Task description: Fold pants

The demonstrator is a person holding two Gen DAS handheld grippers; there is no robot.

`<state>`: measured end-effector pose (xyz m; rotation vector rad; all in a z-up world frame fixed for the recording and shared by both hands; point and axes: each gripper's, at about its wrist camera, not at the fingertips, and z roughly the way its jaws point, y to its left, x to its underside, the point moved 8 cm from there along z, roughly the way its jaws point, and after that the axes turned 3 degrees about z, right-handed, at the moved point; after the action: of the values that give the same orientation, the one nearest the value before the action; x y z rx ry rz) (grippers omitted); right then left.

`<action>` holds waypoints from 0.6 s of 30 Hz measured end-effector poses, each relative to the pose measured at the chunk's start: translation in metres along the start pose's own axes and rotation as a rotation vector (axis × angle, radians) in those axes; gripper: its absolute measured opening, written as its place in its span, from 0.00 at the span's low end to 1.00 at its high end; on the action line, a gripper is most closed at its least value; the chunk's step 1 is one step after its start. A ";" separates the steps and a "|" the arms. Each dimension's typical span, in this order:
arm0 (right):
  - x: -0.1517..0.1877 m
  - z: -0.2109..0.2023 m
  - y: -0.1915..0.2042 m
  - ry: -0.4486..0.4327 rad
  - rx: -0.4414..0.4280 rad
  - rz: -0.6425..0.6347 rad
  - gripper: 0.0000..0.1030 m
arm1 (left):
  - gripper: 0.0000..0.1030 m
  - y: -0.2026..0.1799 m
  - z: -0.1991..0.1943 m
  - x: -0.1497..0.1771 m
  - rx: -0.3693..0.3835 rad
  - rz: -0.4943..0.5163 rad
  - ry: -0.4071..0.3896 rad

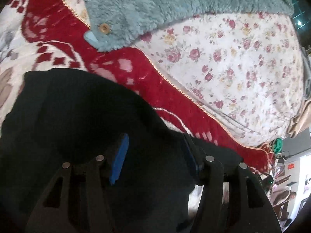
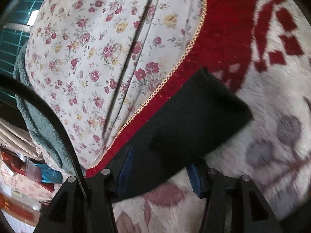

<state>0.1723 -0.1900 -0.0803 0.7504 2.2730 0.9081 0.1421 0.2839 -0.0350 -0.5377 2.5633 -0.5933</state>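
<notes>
The black pants (image 1: 73,116) lie on a red and white patterned blanket (image 1: 48,29), which covers part of a bed with a floral sheet (image 1: 233,58). In the left wrist view the dark fabric fills the lower left of the picture and runs under the left gripper (image 1: 153,149). Its 2 blue-padded fingers (image 1: 121,157) stand spread apart, with the pants beneath and between them; the pads do not press on the cloth.

Above the pants, a fluffy teal garment (image 1: 155,9) with 2 wooden buttons (image 1: 104,28) lies across the blanket edge and the floral sheet. A braided cord trim (image 1: 175,83) borders the red blanket where it meets the sheet.

In the right wrist view, a folded end of the pants (image 2: 194,116) shows as a dark rectangle with a square corner, lying on the blanket (image 2: 272,97) just beside its cord-trimmed edge (image 2: 175,71). The right gripper (image 2: 161,167) is spread as well: the left pad sits over the black cloth, and the right pad (image 2: 194,178) sits just off the pants' edge, over the white part of the blanket. The fabric lies between the pads without being pinched. The picture is blurred on the right side. The floral sheet (image 2: 87,58) fills the upper left.
</notes>
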 end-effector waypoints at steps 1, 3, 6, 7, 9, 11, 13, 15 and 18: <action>0.000 0.001 0.000 -0.006 0.002 -0.007 0.49 | 0.54 -0.002 0.005 -0.002 -0.010 0.001 0.008; 0.000 0.000 0.000 -0.012 -0.003 -0.013 0.49 | 0.54 -0.005 0.015 -0.004 -0.028 0.000 0.023; -0.001 0.001 -0.001 -0.008 -0.013 0.001 0.49 | 0.54 -0.007 0.032 -0.006 -0.089 -0.002 0.055; -0.001 0.001 -0.001 -0.007 -0.014 0.004 0.49 | 0.54 -0.008 0.035 -0.008 -0.109 0.003 0.052; -0.002 0.002 -0.002 -0.007 -0.012 0.009 0.49 | 0.54 -0.012 0.040 -0.013 -0.139 0.008 0.039; -0.003 0.002 -0.002 -0.005 -0.009 0.018 0.49 | 0.54 -0.017 0.047 -0.017 -0.159 0.011 0.041; -0.004 0.002 -0.003 -0.003 -0.012 0.031 0.49 | 0.54 -0.018 0.057 -0.020 -0.189 0.014 0.048; -0.005 0.003 -0.002 0.002 -0.020 0.028 0.49 | 0.54 -0.019 0.062 -0.020 -0.210 0.032 0.039; -0.003 0.006 0.000 0.020 -0.043 0.004 0.21 | 0.23 -0.014 0.062 -0.018 -0.235 0.054 0.011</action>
<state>0.1791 -0.1895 -0.0829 0.7301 2.2628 0.9667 0.1917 0.2612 -0.0715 -0.5414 2.6653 -0.2774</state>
